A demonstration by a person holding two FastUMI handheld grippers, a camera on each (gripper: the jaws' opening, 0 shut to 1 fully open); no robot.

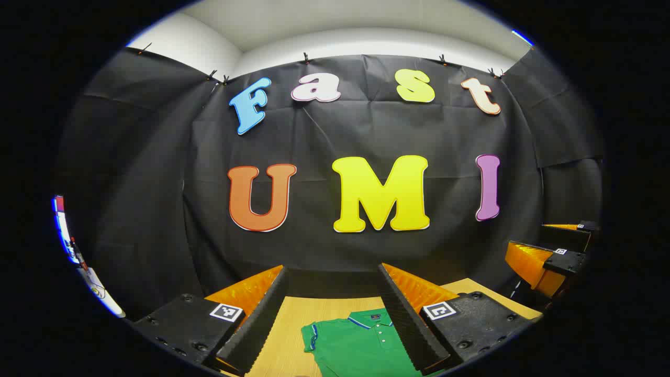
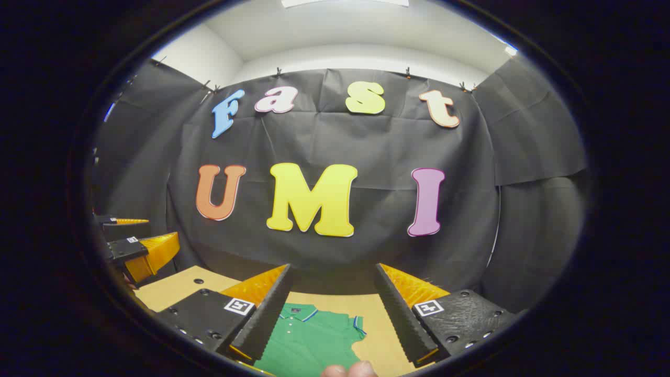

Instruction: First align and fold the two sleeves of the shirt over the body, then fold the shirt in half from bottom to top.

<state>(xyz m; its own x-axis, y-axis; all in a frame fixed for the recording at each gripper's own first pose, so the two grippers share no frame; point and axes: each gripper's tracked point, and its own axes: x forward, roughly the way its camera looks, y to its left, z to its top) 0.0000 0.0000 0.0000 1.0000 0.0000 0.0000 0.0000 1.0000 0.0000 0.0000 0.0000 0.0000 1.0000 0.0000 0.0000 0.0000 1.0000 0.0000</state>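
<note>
Wooden bench (image 1: 293,335) carried green shirt (image 1: 356,345), flat, collar toward wall. Left tool (image 1: 335,293) and right tool (image 2: 332,293) hung above, both wide, empty. Risk: uneven sleeve grabs could skew fold.

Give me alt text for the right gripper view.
The right gripper hangs open above a green polo shirt lying flat, collar away, on a wooden table. The left gripper shows at the left edge, also open, with fingertips at the bottom edge.

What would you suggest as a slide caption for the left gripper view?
Open left gripper held above a green shirt lying flat on the table.
</note>
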